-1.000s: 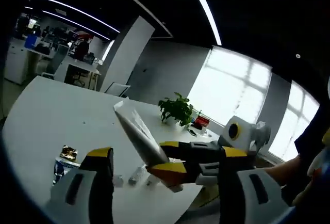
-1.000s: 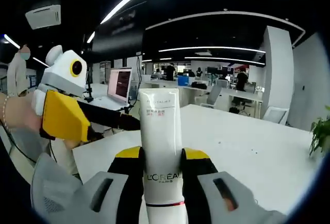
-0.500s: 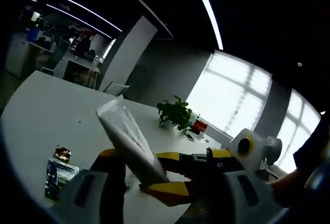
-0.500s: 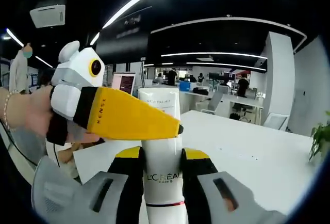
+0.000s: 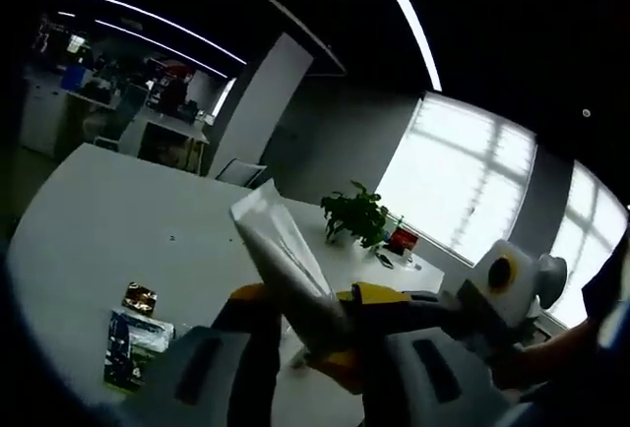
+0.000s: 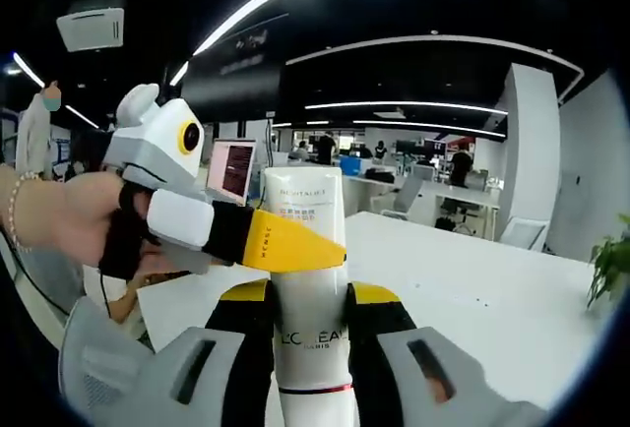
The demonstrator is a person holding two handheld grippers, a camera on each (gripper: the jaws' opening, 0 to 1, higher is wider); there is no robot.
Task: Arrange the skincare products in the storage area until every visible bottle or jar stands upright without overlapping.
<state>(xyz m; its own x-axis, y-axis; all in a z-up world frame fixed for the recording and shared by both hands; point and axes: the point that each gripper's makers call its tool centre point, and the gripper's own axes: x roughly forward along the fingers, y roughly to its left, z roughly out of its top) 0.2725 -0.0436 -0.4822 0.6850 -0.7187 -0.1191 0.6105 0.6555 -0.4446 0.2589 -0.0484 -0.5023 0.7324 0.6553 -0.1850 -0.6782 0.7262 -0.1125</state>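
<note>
White office table (image 5: 118, 220), open-plan room behind, potted plant (image 5: 359, 215) far side. Item: white L'Oréal tube (image 6: 305, 279), held aloft, clamped upright between the jaws of the right gripper (image 6: 307, 348). Change: left gripper (image 5: 310, 358), beside the tube a second ago, now has its jaws on either side of it, above the right gripper's hold; whether they have pressed shut I cannot tell. Meaning: likely a hand-over or re-grip before standing it down. Sachets (image 5: 133, 334) lie below-left of the left gripper.
</note>
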